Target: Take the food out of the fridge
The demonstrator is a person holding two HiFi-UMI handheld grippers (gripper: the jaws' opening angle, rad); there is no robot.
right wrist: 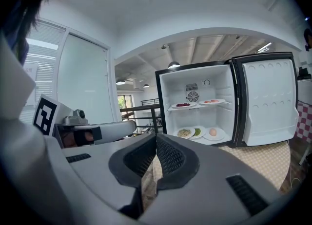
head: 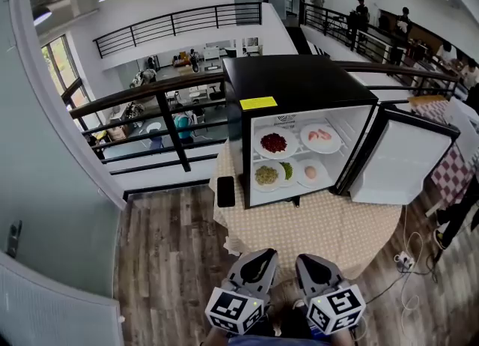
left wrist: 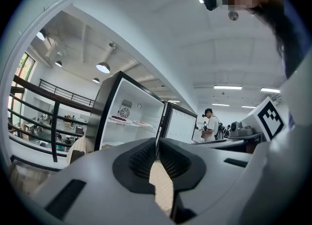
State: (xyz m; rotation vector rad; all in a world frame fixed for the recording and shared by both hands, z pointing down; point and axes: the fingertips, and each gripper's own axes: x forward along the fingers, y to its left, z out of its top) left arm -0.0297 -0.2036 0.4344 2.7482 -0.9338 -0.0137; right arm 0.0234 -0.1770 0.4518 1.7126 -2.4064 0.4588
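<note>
Nearest, the left gripper (head: 262, 257) and right gripper (head: 305, 262) are hanging side by side at the table's (head: 318, 226) front edge, each with its jaws pressed together on nothing. One black phone (head: 225, 191) is lying on the patterned cloth just beside the fridge (head: 299, 82). The fridge is standing with its door (head: 400, 161) swung wide. The food is sitting inside on five plates. Three are on the floor of the fridge, carrying pale noodles (head: 266, 175), something green (head: 287, 170) and an egg-like lump (head: 310, 173). Two are on the upper shelf, carrying red food (head: 274, 142) and pink pieces (head: 321, 135).
</note>
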